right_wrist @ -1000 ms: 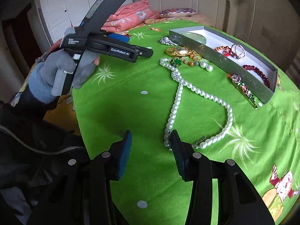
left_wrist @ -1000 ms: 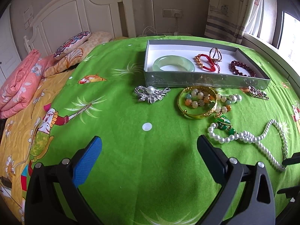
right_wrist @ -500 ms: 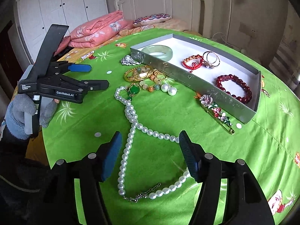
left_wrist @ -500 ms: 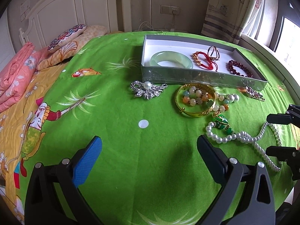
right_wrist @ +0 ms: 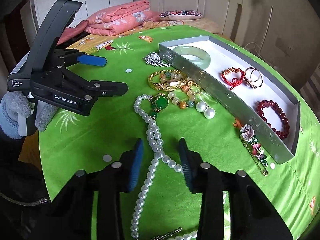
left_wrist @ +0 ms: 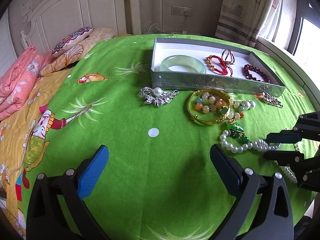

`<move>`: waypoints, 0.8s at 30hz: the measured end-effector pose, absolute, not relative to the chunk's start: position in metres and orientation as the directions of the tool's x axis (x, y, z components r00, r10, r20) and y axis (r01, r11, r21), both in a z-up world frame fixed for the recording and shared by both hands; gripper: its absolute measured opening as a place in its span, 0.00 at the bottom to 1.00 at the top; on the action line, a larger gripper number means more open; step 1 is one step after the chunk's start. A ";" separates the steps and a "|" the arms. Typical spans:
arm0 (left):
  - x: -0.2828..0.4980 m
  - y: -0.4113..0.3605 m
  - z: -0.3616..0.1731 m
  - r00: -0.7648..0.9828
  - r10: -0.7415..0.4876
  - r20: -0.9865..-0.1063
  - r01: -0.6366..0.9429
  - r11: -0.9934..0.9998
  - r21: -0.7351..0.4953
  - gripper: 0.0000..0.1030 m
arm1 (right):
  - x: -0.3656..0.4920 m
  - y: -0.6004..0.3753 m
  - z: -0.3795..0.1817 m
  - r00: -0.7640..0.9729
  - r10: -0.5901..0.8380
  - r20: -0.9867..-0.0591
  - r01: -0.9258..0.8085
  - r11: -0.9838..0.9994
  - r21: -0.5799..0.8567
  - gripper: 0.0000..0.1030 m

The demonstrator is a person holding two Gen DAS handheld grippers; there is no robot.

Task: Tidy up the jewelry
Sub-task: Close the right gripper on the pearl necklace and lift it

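Pearl necklace (right_wrist: 154,140) between spread right gripper (right_wrist: 161,162) jaws, untouched.

The right hand-held gripper (right_wrist: 161,160) has slid forward — now straddling the pearl necklace (right_wrist: 153,138); jaws narrower than before.

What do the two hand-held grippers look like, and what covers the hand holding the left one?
Both are black plastic with blue finger pads. The left hand-held gripper carries white "GenRobot.AI" and "Data Acquisition System" lettering. A grey-and-blue glove covers the hand.
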State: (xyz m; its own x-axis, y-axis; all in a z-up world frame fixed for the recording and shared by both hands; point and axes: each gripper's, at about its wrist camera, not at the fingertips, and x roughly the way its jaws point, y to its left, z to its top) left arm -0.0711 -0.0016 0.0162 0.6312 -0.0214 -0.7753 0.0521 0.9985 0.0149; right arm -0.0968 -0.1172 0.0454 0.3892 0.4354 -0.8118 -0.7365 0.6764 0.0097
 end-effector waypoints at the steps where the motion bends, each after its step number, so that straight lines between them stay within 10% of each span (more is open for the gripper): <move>1: -0.072 -0.002 0.016 0.633 -0.019 -0.774 0.051 0.999 0.017 0.97 | -0.100 -0.117 0.045 0.402 0.432 -0.807 -0.738 0.675 -0.006 0.15; 24: -0.074 -0.007 0.017 0.639 0.011 -0.769 0.043 0.998 0.051 0.97 | -0.134 -0.203 0.077 0.756 0.285 -0.589 -0.384 0.922 -0.047 0.07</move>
